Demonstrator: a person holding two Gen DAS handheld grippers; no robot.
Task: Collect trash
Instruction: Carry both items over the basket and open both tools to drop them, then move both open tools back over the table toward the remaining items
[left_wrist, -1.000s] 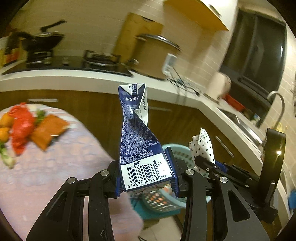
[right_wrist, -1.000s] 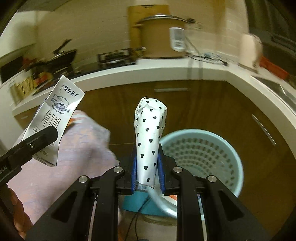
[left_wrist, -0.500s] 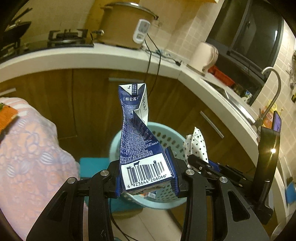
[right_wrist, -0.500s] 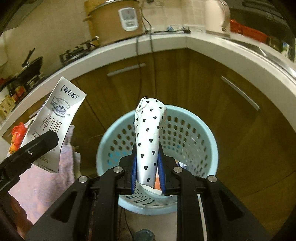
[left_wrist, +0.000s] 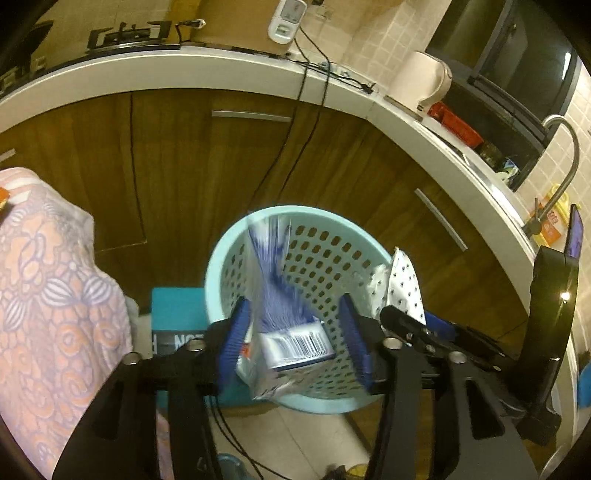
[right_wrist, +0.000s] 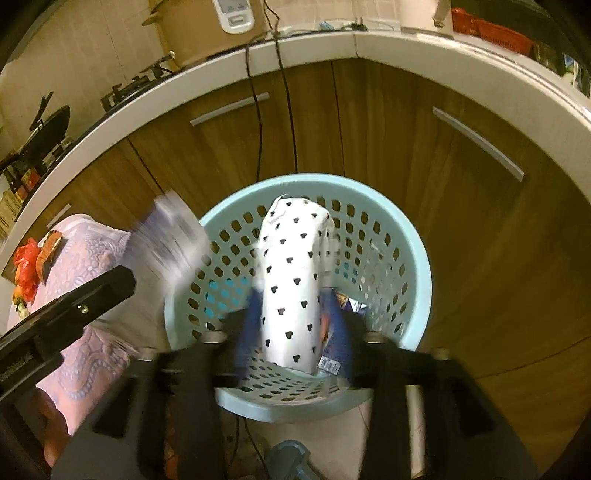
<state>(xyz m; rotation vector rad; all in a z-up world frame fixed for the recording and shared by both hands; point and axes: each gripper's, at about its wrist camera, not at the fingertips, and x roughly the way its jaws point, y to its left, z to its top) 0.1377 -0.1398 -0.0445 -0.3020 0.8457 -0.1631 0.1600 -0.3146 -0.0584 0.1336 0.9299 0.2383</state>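
Note:
A light blue perforated trash basket (left_wrist: 236, 254) stands on the floor by the wooden cabinets; it also shows in the right wrist view (right_wrist: 413, 258). My left gripper (left_wrist: 293, 341) is open over it, and a blue-and-white milk carton (left_wrist: 284, 325), blurred, is loose between its jaws, over the basket. It shows blurred at the left in the right wrist view (right_wrist: 170, 236). My right gripper (right_wrist: 295, 332) is open, with a white heart-patterned paper wrapper (right_wrist: 293, 280) loose between the jaws over the basket; the wrapper also shows in the left wrist view (left_wrist: 400, 284).
A table with a pink patterned cloth (left_wrist: 48, 295) stands left of the basket, with red and orange scraps (right_wrist: 31, 262) on it. A teal box (left_wrist: 173, 310) sits behind the basket. Wooden cabinets (right_wrist: 369, 129) and a white counter curve around. Cables (left_wrist: 295, 122) hang down the cabinet front.
Both grippers have tilted down over the basket and opened. The milk carton and the wrapper have come loose from the jaws and are blurred in motion.

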